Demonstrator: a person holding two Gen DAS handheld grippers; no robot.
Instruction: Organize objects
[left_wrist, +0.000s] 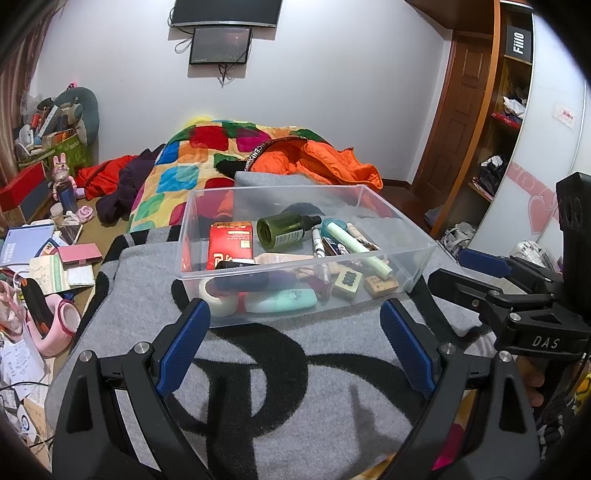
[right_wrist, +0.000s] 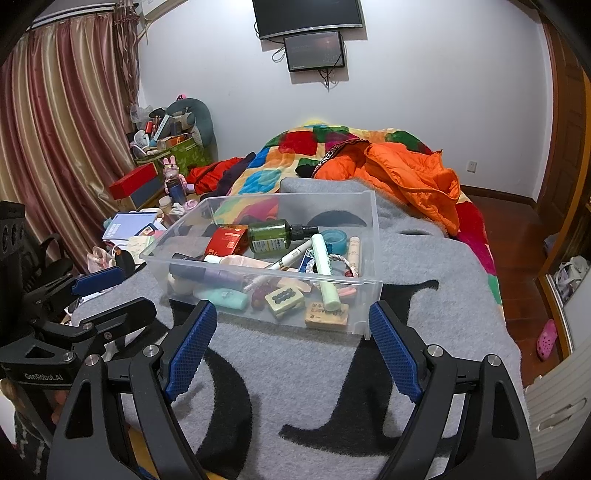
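A clear plastic bin (left_wrist: 421, 251) (right_wrist: 373, 236) stands on a grey blanket with black markings (left_wrist: 122, 295) (right_wrist: 424, 266). Inside lie several small items: a green spray bottle (left_wrist: 284, 230) (right_wrist: 271, 236), a red packet (left_wrist: 229, 247) (right_wrist: 227, 240), a pale green tube (left_wrist: 360, 247) (right_wrist: 325, 273), a mahjong tile (left_wrist: 347, 282) (right_wrist: 282, 299) and a teal case (left_wrist: 284, 299). My left gripper (left_wrist: 293, 314) (right_wrist: 136, 288) hovers open just short of the bin's near wall, holding nothing. Beside it, my right gripper (right_wrist: 292, 314) (left_wrist: 447, 266) is also open and empty, facing the bin's near right corner.
Behind the bin lie an orange jacket (left_wrist: 325, 162) (right_wrist: 406, 177) and a patchwork quilt (left_wrist: 184, 173). Books, boxes and a pink item (left_wrist: 59, 325) clutter the floor on the left. A wardrobe (left_wrist: 509, 122) stands right. A pink slipper (right_wrist: 546, 339) lies on the wooden floor.
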